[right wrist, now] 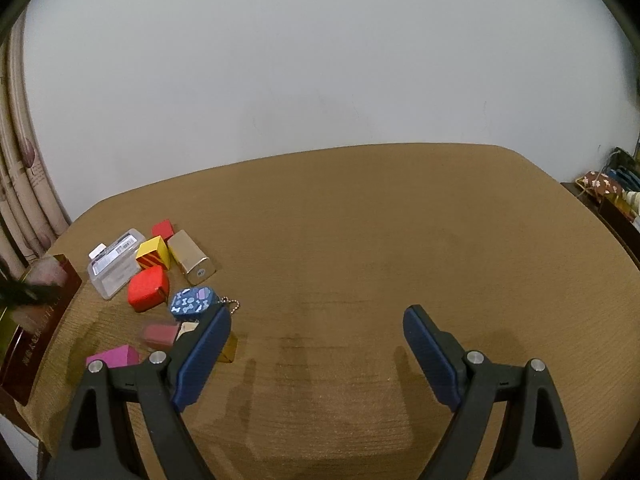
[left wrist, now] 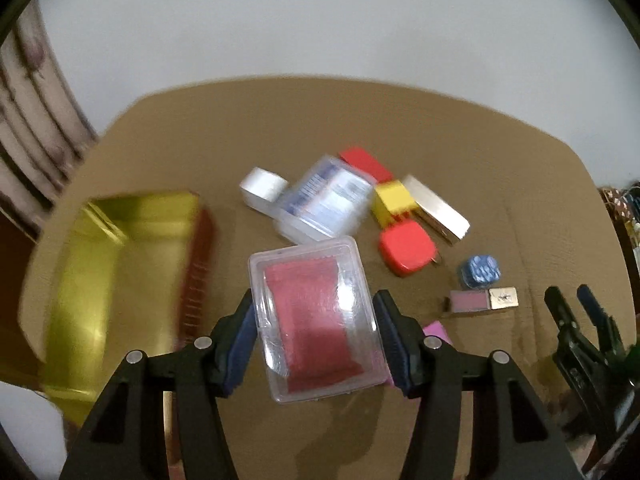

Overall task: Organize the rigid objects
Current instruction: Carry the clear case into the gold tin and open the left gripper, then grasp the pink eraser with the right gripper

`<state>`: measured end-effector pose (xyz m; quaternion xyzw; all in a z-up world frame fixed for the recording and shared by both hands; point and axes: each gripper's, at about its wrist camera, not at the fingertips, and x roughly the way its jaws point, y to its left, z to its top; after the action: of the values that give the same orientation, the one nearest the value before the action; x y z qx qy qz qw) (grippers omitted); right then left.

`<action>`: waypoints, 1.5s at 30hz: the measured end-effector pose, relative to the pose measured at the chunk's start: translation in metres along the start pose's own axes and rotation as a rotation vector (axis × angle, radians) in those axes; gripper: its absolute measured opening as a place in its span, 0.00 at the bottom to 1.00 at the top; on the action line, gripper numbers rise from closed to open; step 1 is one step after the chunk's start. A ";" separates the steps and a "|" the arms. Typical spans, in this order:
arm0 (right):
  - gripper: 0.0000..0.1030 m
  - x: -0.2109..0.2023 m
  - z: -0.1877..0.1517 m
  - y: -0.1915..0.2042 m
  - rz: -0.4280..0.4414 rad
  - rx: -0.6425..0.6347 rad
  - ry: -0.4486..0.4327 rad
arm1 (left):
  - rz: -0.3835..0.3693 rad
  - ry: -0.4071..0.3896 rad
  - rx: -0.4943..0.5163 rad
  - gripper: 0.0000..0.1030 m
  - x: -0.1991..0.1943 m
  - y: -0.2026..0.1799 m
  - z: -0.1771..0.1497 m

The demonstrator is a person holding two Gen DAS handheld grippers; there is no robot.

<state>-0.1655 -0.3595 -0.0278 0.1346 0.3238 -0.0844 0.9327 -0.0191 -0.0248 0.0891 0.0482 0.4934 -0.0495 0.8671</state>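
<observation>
Spreading under everything is the brown tabletop, bare over most of its width, with the objects bunched toward one side. Next in size is the gold-lined box, open and blurred in the left wrist view, just beside the held item; it looks like the place things go, though that is a judgement.

Clamped in the left hand-held gripper is a clear case with a red insert, lifted off the tabletop, both blue pads pressing its long sides. The right hand-held gripper hangs over bare tabletop with its jaws wide apart and nothing between them.

Near the middle of the pile lies a second clear case, then a gold block, a red block, a yellow block, a white piece, a blue keychain and a small pink cube.

Risks from here: the case's walls are smooth plastic and it sits slightly skewed between the pads, so it could twist or slide out on a quick swing. Coming in low, a corner could catch the box rim and knock the case loose.
</observation>
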 end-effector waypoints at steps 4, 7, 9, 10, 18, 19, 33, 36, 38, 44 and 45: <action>0.88 0.001 0.000 0.000 0.001 0.007 0.008 | 0.123 -0.009 0.043 0.52 -0.014 0.070 0.024; 0.88 0.001 0.001 0.001 -0.007 0.005 0.011 | 0.179 0.048 0.063 0.52 -0.001 0.126 0.043; 0.88 0.002 0.001 0.002 -0.015 0.000 0.014 | 0.199 0.100 0.076 0.52 0.023 0.158 0.044; 0.88 0.003 0.001 0.003 -0.018 -0.003 0.016 | 0.200 0.113 0.078 0.52 0.038 0.170 0.041; 0.88 0.009 0.001 0.005 -0.031 -0.013 0.055 | 0.218 0.148 0.123 0.52 0.095 0.176 0.030; 0.88 0.011 0.001 0.006 -0.033 -0.015 0.057 | 0.219 0.150 0.131 0.53 0.099 0.175 0.030; 0.88 0.008 -0.002 -0.001 -0.018 0.011 0.033 | 0.131 -0.046 0.087 0.77 0.015 0.147 0.017; 0.88 0.004 -0.001 -0.002 0.003 0.010 0.021 | 0.082 -0.101 0.087 0.85 -0.019 0.114 -0.005; 0.88 0.001 -0.001 -0.001 0.054 -0.003 0.032 | 0.032 -0.123 0.078 0.86 -0.037 0.097 -0.022; 0.88 -0.038 -0.004 0.047 0.396 -0.173 0.092 | -0.013 -0.139 -0.031 0.86 -0.063 0.078 -0.081; 0.88 -0.039 -0.007 0.063 0.408 -0.238 0.114 | 0.013 -0.134 -0.063 0.86 -0.065 0.079 -0.094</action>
<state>-0.1850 -0.2945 0.0038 0.0909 0.3496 0.1520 0.9200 -0.1211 0.0687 0.1002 0.0209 0.4354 -0.0315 0.8994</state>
